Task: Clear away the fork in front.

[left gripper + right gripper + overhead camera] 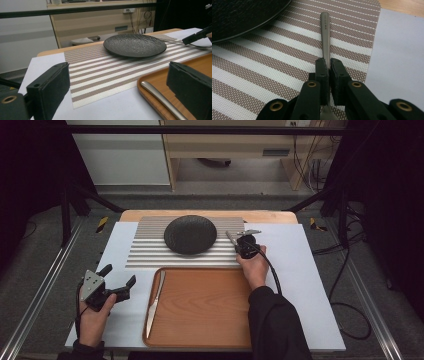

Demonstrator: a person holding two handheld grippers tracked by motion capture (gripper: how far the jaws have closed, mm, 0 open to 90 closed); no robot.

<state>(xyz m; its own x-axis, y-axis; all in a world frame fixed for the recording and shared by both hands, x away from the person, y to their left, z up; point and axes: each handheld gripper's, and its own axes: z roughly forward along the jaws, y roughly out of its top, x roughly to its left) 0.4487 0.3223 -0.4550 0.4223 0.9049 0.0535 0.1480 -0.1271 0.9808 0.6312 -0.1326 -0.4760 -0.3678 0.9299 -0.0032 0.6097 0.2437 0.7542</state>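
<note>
Right gripper (328,65) clamped on the handle of a metal utensil (325,37), jaws pressed tight against its sides, handle running forward over the striped placemat (287,62) just beside the rim of the black plate (239,17); bowl or tines end hidden below the jaws, so spoon or fork cannot be told. From above, same gripper (239,244) at the placemat's right edge, right of the plate (190,234), utensil (231,238) slanting up and left. Left gripper (114,281) hovering over the white table mat (310,285) left of the wooden tray (200,310), jaws wide apart, nothing between them. Knife (155,296) lying along the tray's left edge, its handle (160,98) near the left gripper (120,85)
</note>
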